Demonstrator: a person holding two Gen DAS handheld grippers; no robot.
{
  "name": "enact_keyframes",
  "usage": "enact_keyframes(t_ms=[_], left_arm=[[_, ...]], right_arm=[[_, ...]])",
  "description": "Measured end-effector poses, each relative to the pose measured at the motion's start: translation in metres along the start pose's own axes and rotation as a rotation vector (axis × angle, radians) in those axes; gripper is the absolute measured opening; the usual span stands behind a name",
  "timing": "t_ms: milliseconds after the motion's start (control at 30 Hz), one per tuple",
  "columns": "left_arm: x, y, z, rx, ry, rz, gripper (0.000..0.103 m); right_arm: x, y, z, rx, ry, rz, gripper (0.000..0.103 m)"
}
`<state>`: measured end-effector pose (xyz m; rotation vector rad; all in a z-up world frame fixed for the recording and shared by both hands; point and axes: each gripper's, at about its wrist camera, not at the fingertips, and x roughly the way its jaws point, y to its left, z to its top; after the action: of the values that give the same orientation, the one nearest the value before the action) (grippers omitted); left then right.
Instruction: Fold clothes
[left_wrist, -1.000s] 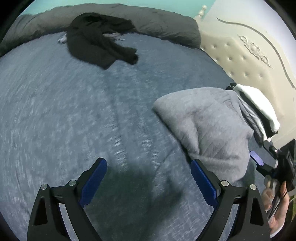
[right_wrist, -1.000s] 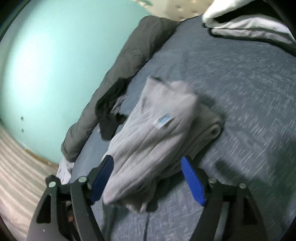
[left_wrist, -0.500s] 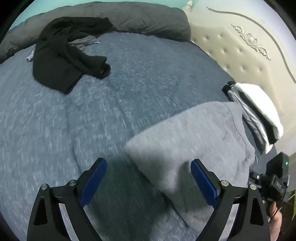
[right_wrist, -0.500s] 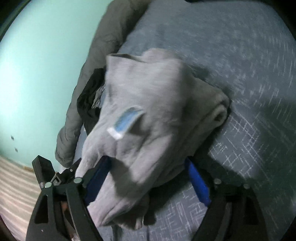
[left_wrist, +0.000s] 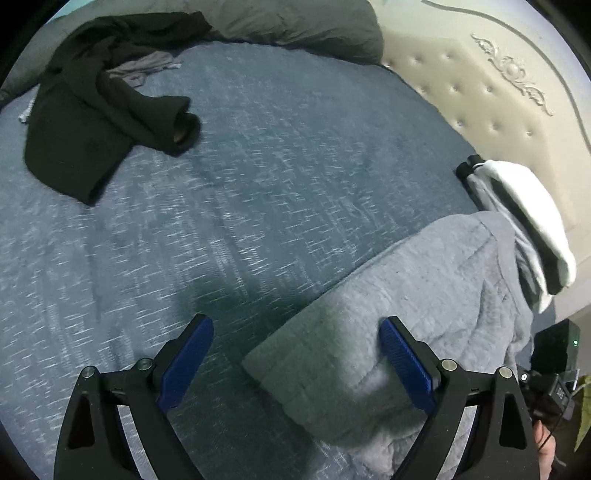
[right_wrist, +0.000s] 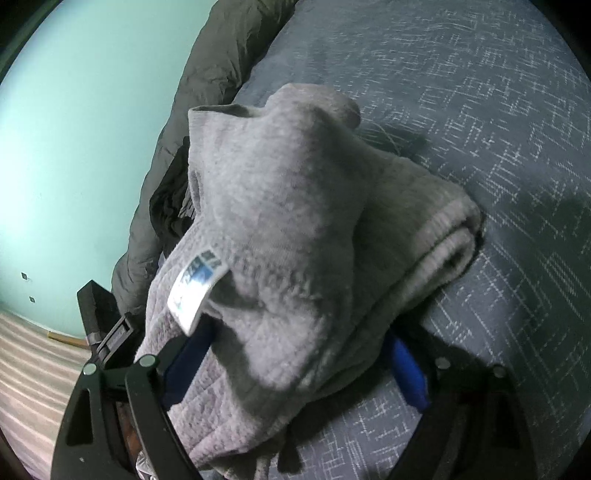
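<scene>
The grey fleece garment (left_wrist: 399, 321) lies bundled at the lower right of the left wrist view, already doubled over itself into a thick wad on the blue-grey bedspread (left_wrist: 258, 177), with a rolled edge showing at the right of the right wrist view and a small blue-and-white label (right_wrist: 195, 291) turned outward. The left gripper (left_wrist: 295, 363) stands wide open with nothing in it, its right pad just at the near corner of the bundle and its left pad over bare bedspread. The right gripper (right_wrist: 295, 369) has the bundle heaped between its spread blue pads; the cloth hides much of both, so I cannot tell whether it is pinching the fleece or merely nosing in under it. A stack of folded clothes (left_wrist: 528, 221) in white, black and grey sits at the right edge by the cream headboard (left_wrist: 480, 85), and a crumpled black garment (left_wrist: 96, 107) lies at the upper left. To my eye the bundle is being handled as a whole, either being tidied or shifted toward that stack. Done well, both claws should take all the layers low at opposite ends, so the thick fleece does not spring open, and keep the bundle level. The loose flap with the label looks likeliest to flop out.
</scene>
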<state>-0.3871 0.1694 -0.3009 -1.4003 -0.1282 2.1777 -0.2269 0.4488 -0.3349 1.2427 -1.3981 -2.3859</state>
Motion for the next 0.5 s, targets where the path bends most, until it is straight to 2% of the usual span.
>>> enact_keyframes(t_ms=[300,500], left_arm=[[0.018,-0.015,0.001,0.037,0.04,-0.122,0.094],[0.031,-0.021,0.001,0.071,0.074,-0.136,0.092]], right_arm=[[-0.001,-0.003,0.004,-0.002,0.001,0.008,0.09],[-0.002,-0.006,0.008,-0.004,0.0,0.014,0.091]])
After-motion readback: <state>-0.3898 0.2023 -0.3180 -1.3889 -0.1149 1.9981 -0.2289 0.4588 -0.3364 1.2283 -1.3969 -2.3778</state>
